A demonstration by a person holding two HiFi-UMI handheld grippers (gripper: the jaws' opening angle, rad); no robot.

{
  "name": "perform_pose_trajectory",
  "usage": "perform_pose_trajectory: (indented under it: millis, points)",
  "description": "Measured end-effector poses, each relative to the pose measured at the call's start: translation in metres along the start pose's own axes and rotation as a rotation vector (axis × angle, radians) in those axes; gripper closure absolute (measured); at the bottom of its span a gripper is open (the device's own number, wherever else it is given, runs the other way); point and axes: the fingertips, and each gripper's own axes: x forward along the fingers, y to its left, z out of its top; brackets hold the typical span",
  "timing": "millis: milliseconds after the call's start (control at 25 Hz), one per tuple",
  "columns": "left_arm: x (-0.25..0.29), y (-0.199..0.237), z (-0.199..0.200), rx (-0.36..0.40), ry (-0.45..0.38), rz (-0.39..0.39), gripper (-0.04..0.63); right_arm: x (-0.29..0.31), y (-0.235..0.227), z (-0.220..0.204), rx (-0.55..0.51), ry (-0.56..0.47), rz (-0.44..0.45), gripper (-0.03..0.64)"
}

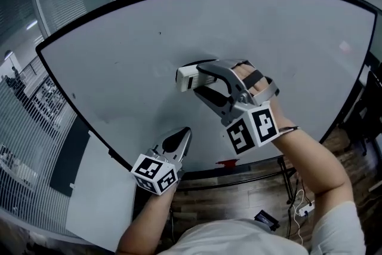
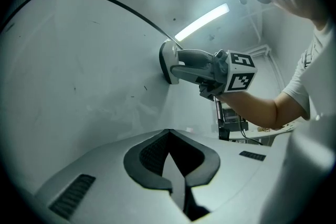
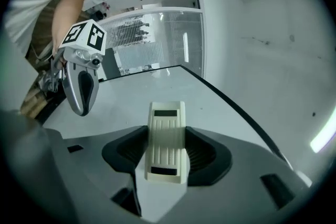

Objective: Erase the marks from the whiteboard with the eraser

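The whiteboard [image 1: 119, 68] fills most of the head view; its face looks nearly bare, with a short dark arc just above the eraser and a few tiny specks. My right gripper [image 1: 200, 83] is shut on the cream ribbed eraser [image 1: 187, 78], whose face is pressed against the board near its middle. In the right gripper view the eraser [image 3: 167, 139] sits lengthwise between the dark pads. From the left gripper view the eraser [image 2: 168, 63] touches the board side-on. My left gripper [image 1: 181, 139] hangs low by the board's bottom edge, shut and holding nothing [image 2: 170, 155].
A small red object [image 1: 227, 162] lies on the ledge under the board. A dark panel [image 1: 68, 155] and a white sheet [image 1: 98, 194] stand at lower left. Cables and a plug [image 1: 304, 209] lie on the wooden floor at right. Glass partitions rise behind.
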Motion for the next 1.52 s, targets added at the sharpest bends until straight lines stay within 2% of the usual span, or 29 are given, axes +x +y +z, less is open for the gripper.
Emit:
perform_pose_trajectory:
  millis: [120, 360, 520, 720, 880, 1040, 1200, 1520]
  points:
    - [-0.001, 0.013, -0.002, -0.016, -0.005, 0.021, 0.589, 0.016, 0.007, 0.002, -0.059, -0.006, -0.006, 0.383]
    - [-0.002, 0.026, 0.000, -0.017, -0.003, 0.015, 0.589, 0.031, 0.011, 0.002, -0.060, -0.004, 0.035, 0.383]
    - [-0.002, 0.035, 0.008, -0.011, -0.009, 0.003, 0.589, 0.034, 0.004, 0.006, -0.099, 0.003, 0.040, 0.383]
    - [0.001, 0.036, 0.017, -0.010, -0.011, -0.032, 0.589, 0.039, -0.051, 0.020, -0.131, 0.001, -0.032, 0.383]
    - [-0.001, 0.041, 0.010, -0.020, -0.005, -0.045, 0.589, 0.047, -0.098, 0.034, -0.196, -0.002, -0.075, 0.383]
    - [-0.007, 0.048, 0.007, -0.032, -0.001, -0.052, 0.589, 0.053, -0.130, 0.048, -0.167, -0.013, -0.104, 0.383]
    - [-0.018, 0.058, 0.001, -0.047, 0.010, -0.045, 0.589, 0.062, -0.102, 0.057, -0.119, -0.038, -0.050, 0.383]
    - [-0.035, 0.082, 0.002, -0.039, 0.017, -0.034, 0.589, 0.077, -0.011, 0.056, -0.117, -0.050, 0.020, 0.383]
